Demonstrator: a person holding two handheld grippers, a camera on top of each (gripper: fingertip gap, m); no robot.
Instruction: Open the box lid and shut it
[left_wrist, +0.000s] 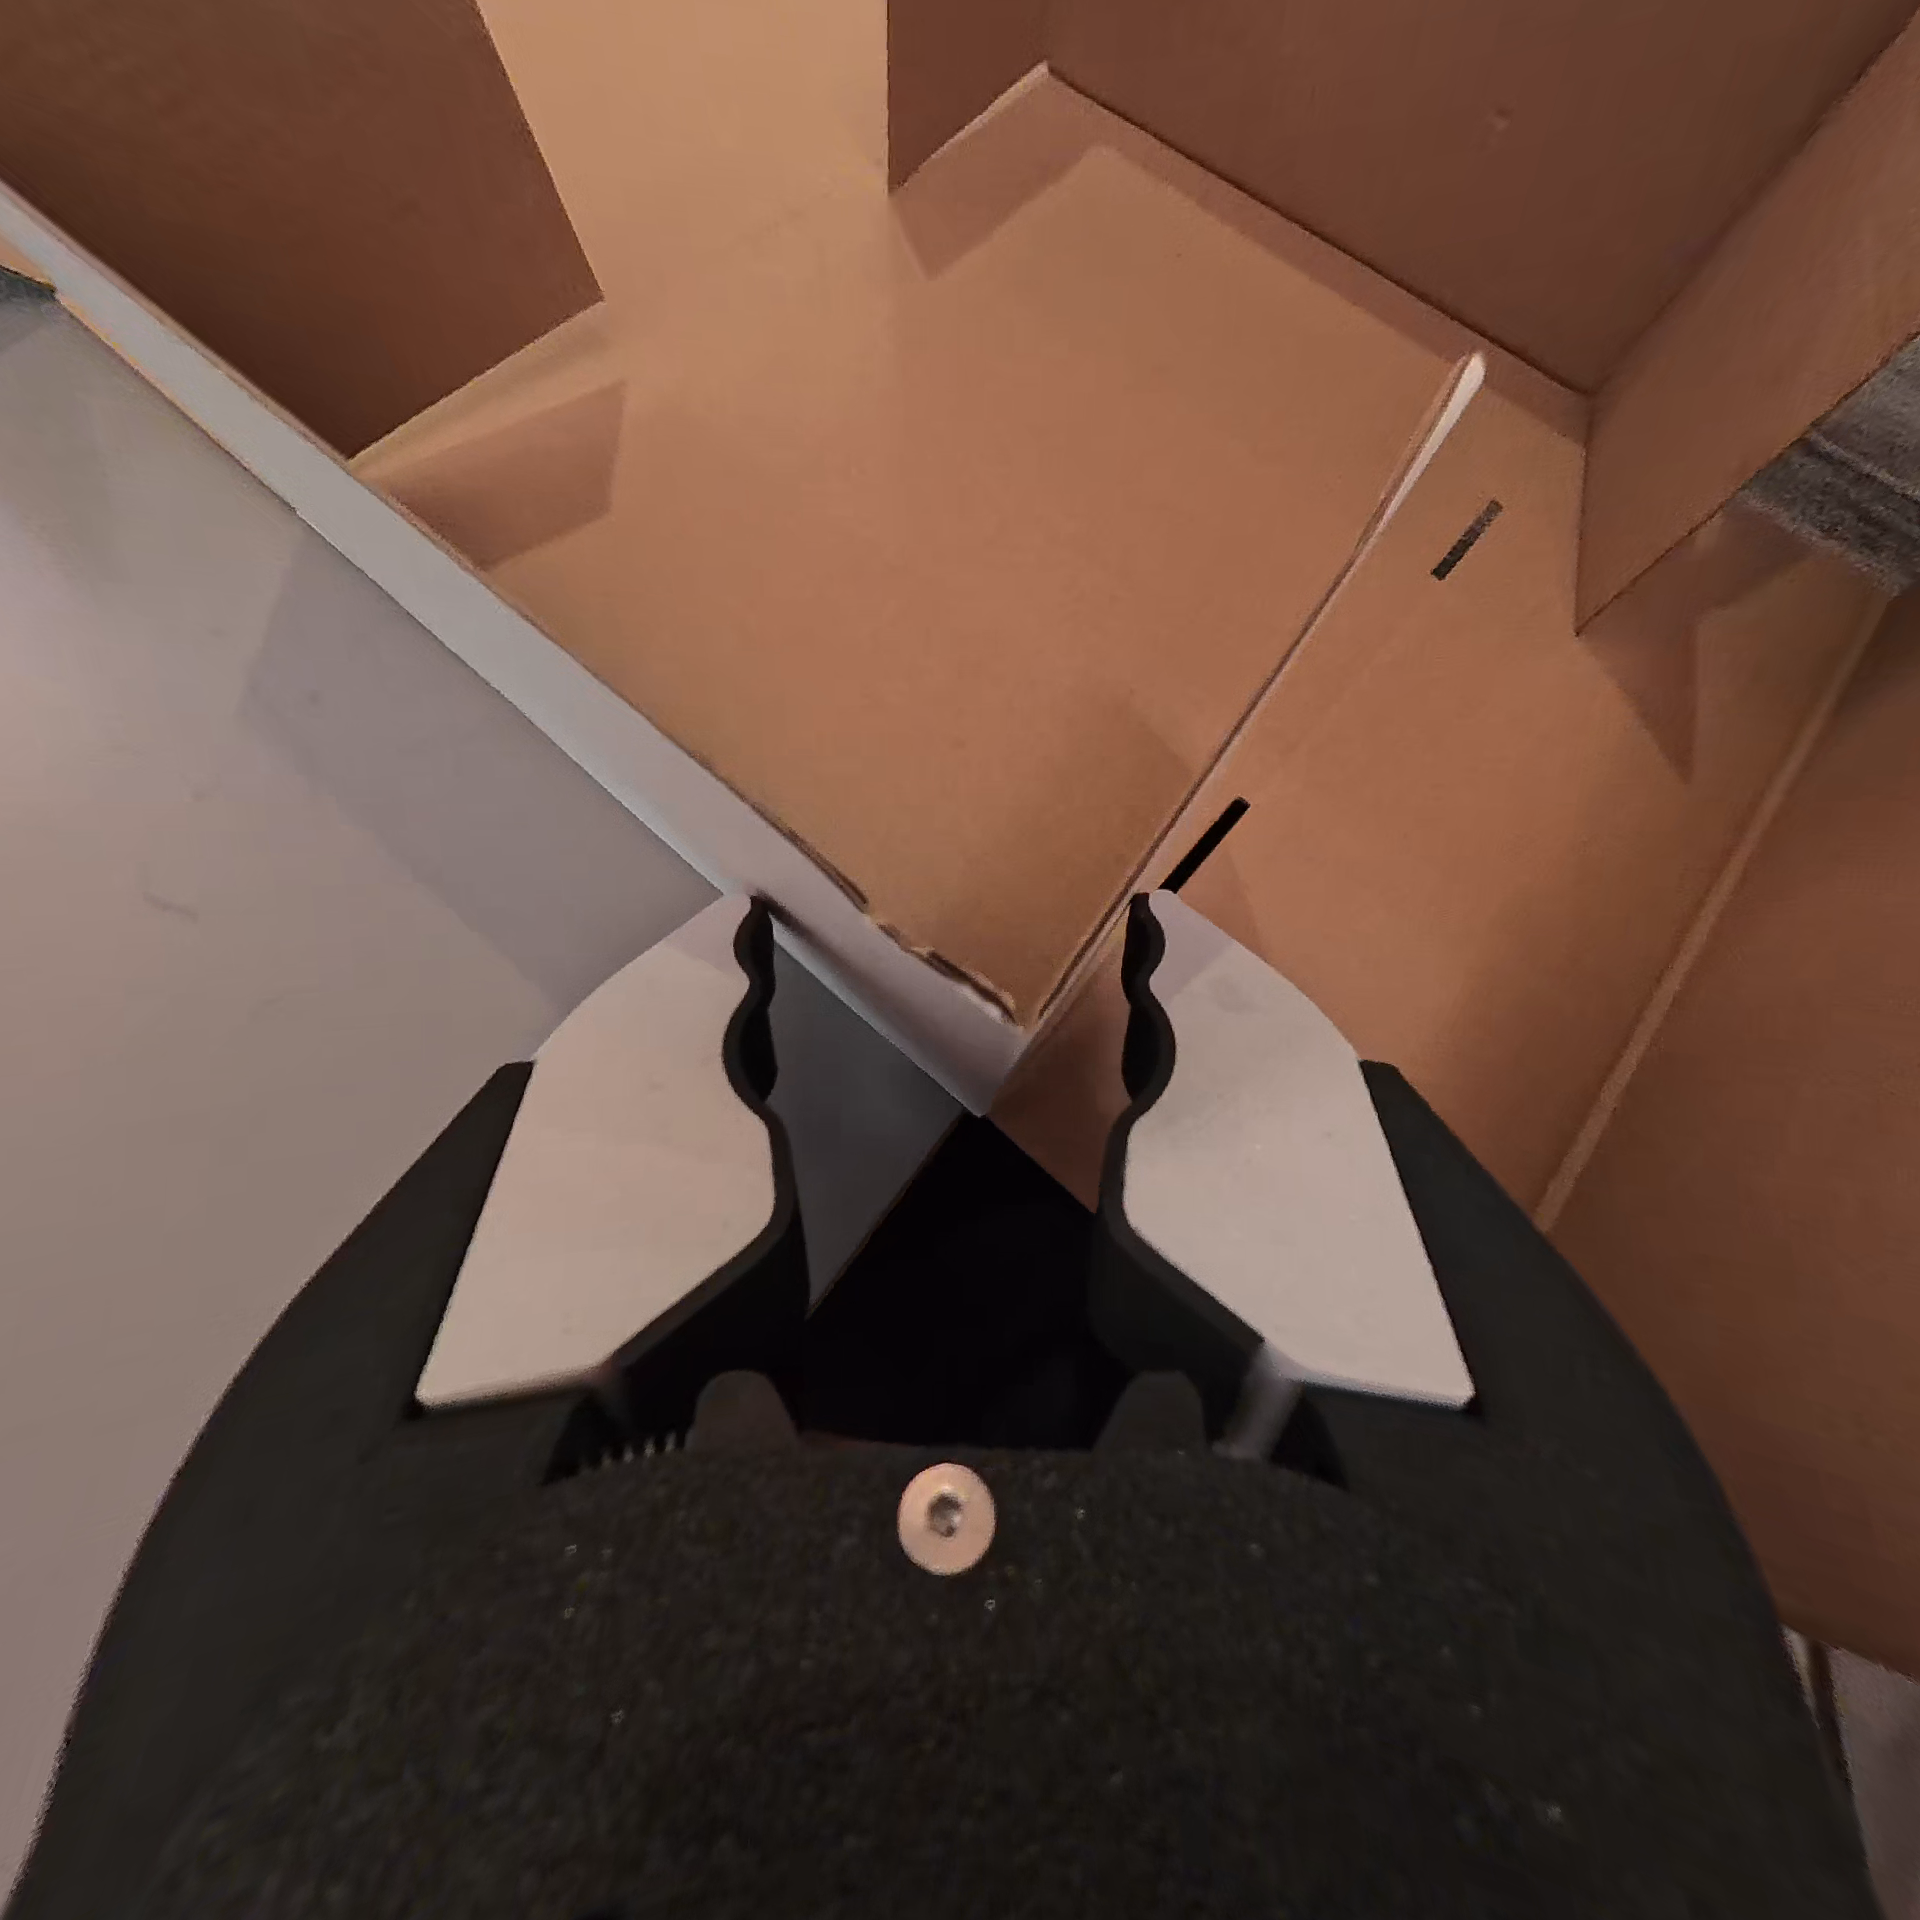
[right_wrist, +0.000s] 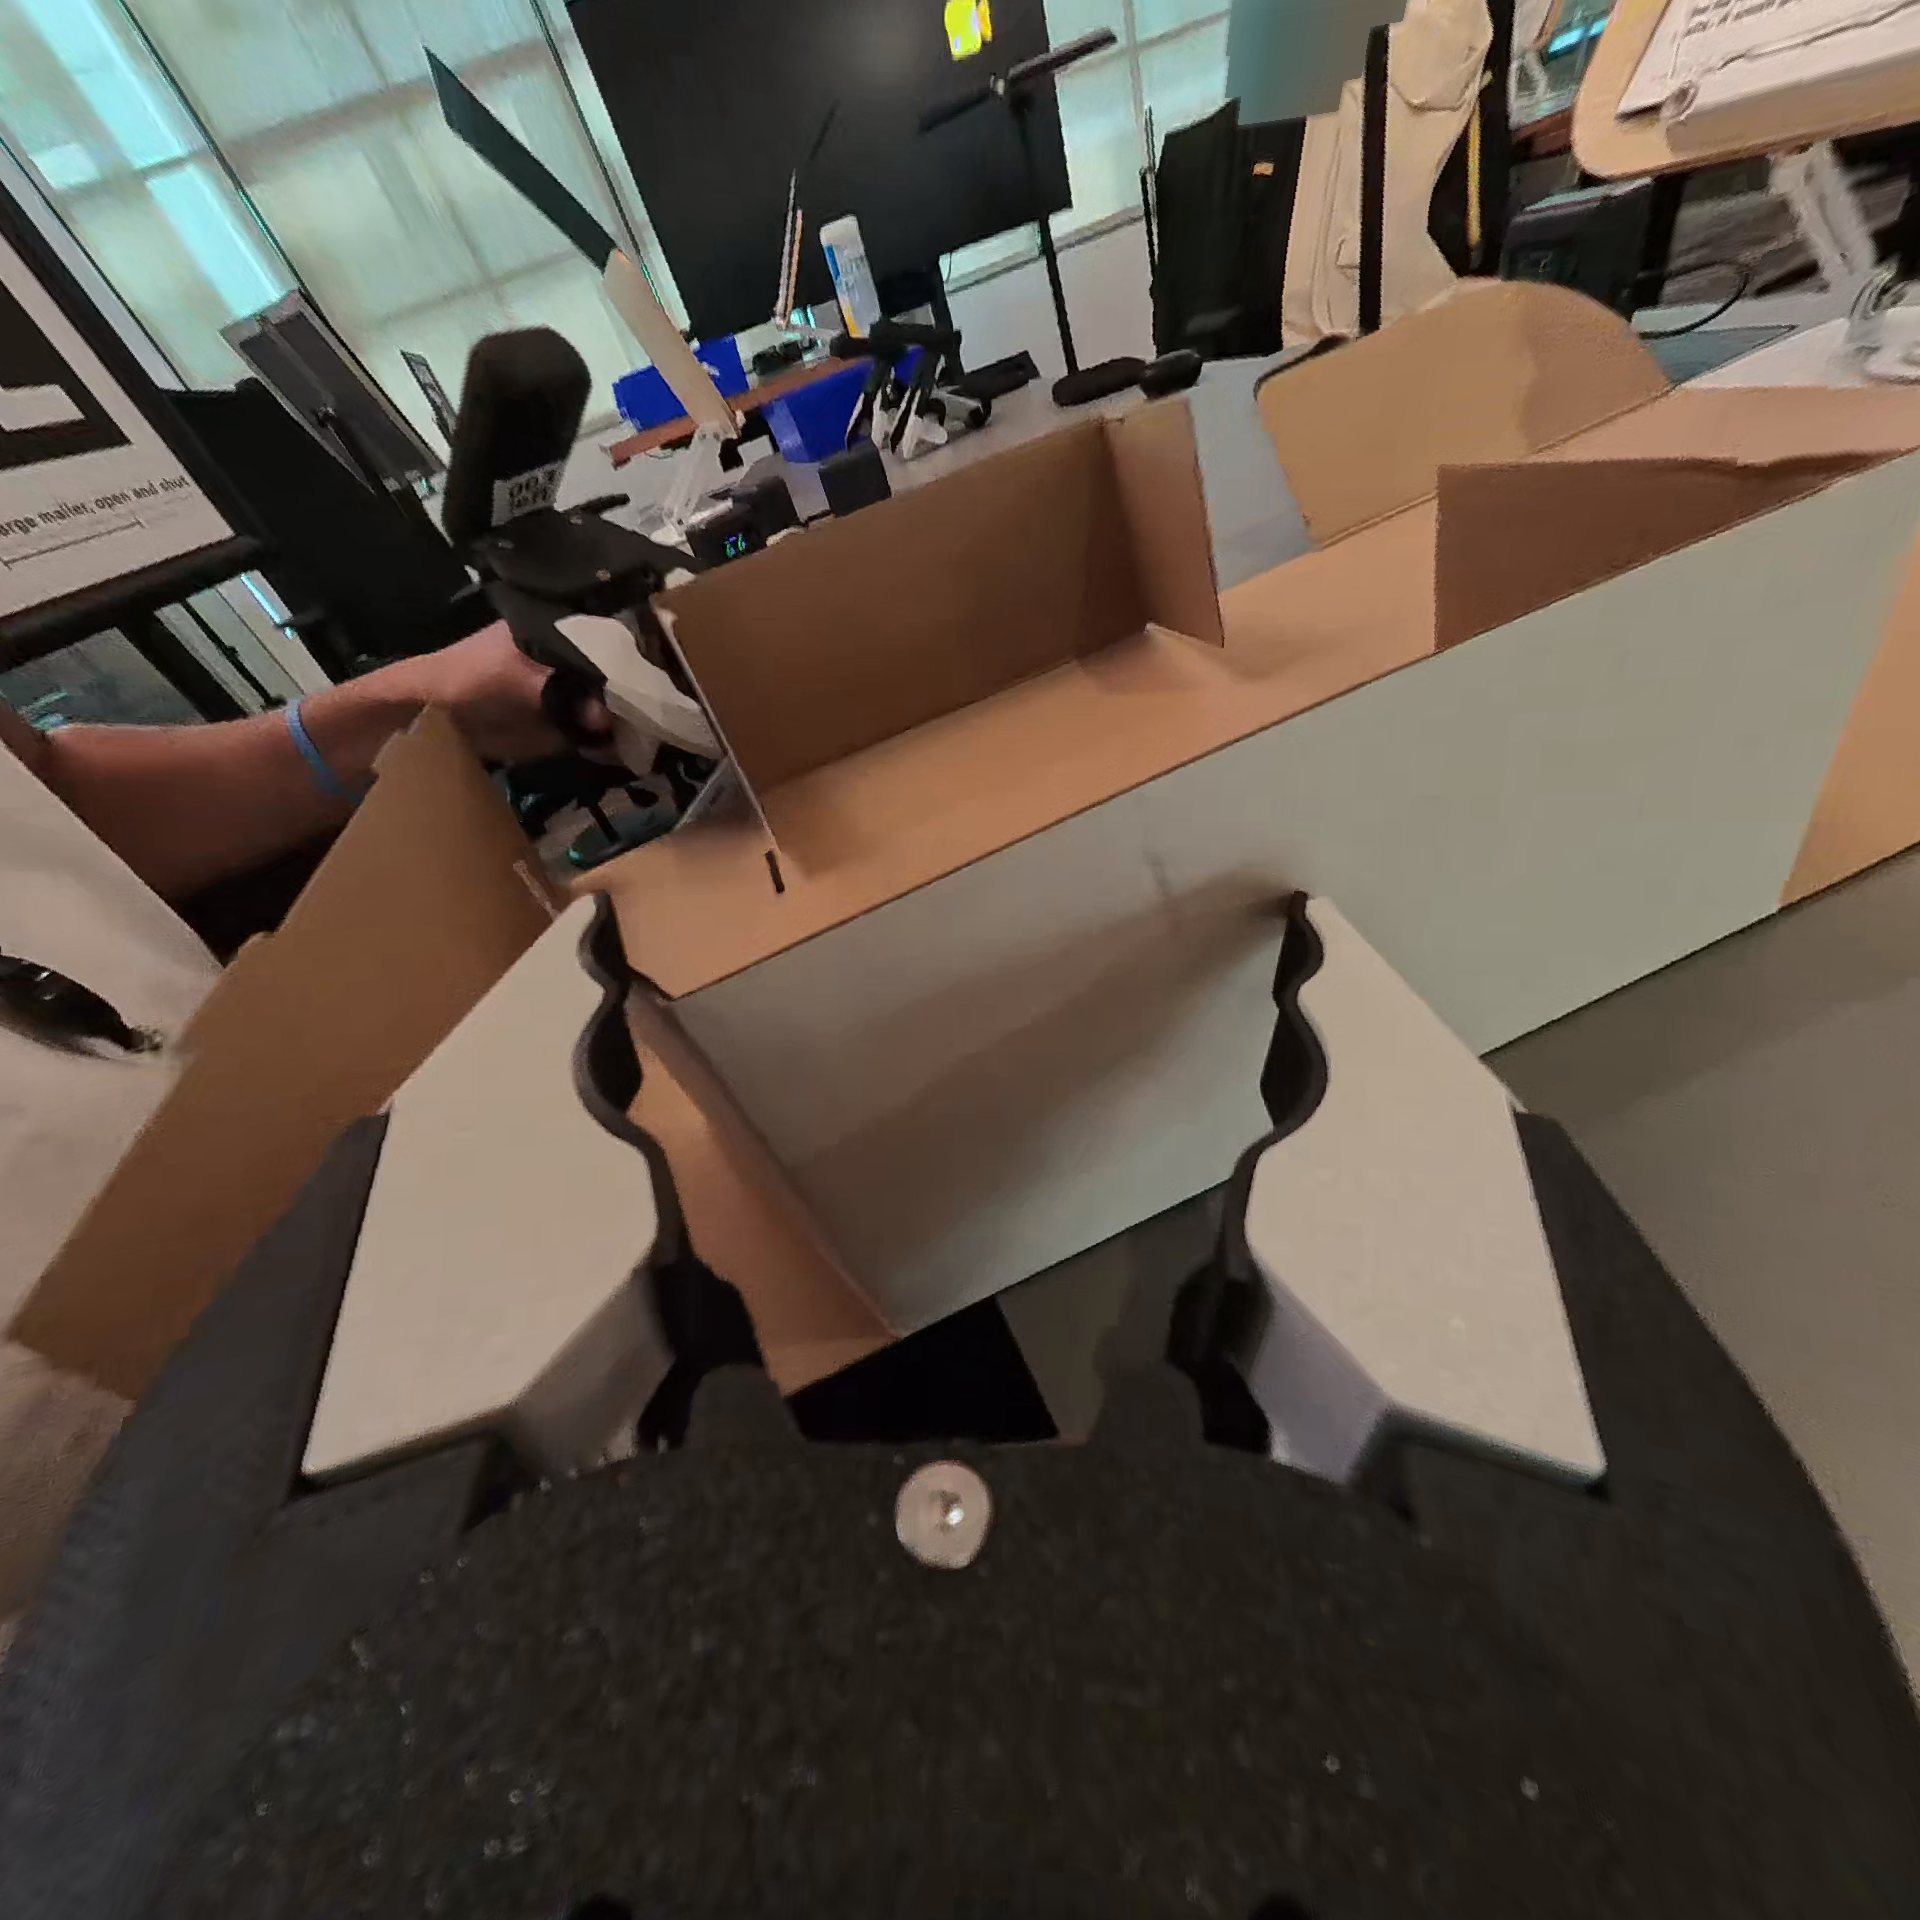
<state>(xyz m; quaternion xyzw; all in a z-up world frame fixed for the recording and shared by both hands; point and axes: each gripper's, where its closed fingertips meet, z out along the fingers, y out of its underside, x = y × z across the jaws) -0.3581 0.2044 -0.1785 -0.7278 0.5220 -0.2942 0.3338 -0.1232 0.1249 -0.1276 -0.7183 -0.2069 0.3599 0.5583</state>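
Observation:
A large mailer box (right_wrist: 1455, 790), white outside and brown inside, stands open on the table. Its lid (right_wrist: 1475, 384) is folded back at the far right. A side flap (right_wrist: 935, 582) stands upright inside the far end. In the left wrist view I look down into the box (left_wrist: 935, 520). My left gripper (left_wrist: 953, 914) is open, and a white-and-brown flap corner (left_wrist: 966, 966) sits between its fingers. It also shows in the right wrist view (right_wrist: 623, 675), held in a hand at the upright flap's edge. My right gripper (right_wrist: 951, 914) is wide open around the box's near corner, with a brown flap (right_wrist: 748, 1174) against its left finger.
A person's arm with a blue wristband (right_wrist: 301, 748) reaches in from the left. Behind the box are a black monitor (right_wrist: 831, 135), a blue bin (right_wrist: 821, 405), small devices and a second cardboard piece (right_wrist: 1455, 395). Grey table (right_wrist: 1714, 1122) lies to the right. My hands' fingertips stand some 25 cm from each other.

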